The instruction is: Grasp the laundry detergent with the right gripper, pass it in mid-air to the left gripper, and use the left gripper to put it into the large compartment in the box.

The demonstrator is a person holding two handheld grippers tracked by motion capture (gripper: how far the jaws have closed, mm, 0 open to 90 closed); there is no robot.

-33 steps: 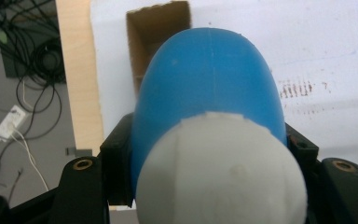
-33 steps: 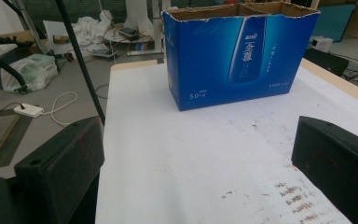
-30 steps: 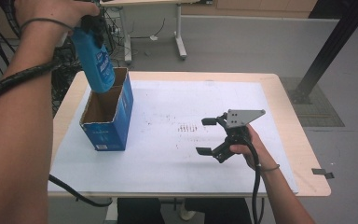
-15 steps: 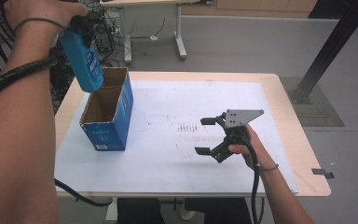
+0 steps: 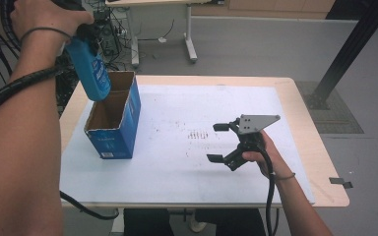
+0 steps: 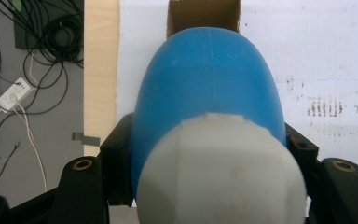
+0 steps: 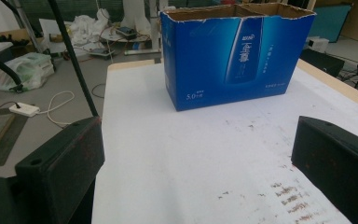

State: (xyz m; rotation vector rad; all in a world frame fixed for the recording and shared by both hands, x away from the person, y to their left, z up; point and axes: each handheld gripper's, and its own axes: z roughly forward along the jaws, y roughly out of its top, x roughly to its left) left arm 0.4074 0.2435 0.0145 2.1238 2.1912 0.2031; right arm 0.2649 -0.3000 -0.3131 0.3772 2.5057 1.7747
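Lifted since a second ago, the blue bottle (image 5: 89, 69) now hangs tilted above the open blue box (image 5: 114, 118), clamped in the left gripper (image 5: 89, 37) at ten o'clock of the table (image 5: 295, 118). Right gripper (image 5: 226, 142) rests spread wide at four o'clock.

From the left gripper view, the jaws squeeze the bottle (image 6: 209, 88) over the box (image 6: 203, 16).

From the right gripper view, empty parted jaws face the box (image 7: 235, 56) at twelve o'clock.

Lab or workshop test bench.
A paper-covered table (image 5: 295, 93) stands on grey floor; tangled cables (image 6: 51, 37), a power strip (image 7: 24, 110) and metal stands (image 5: 347, 46) surround it.
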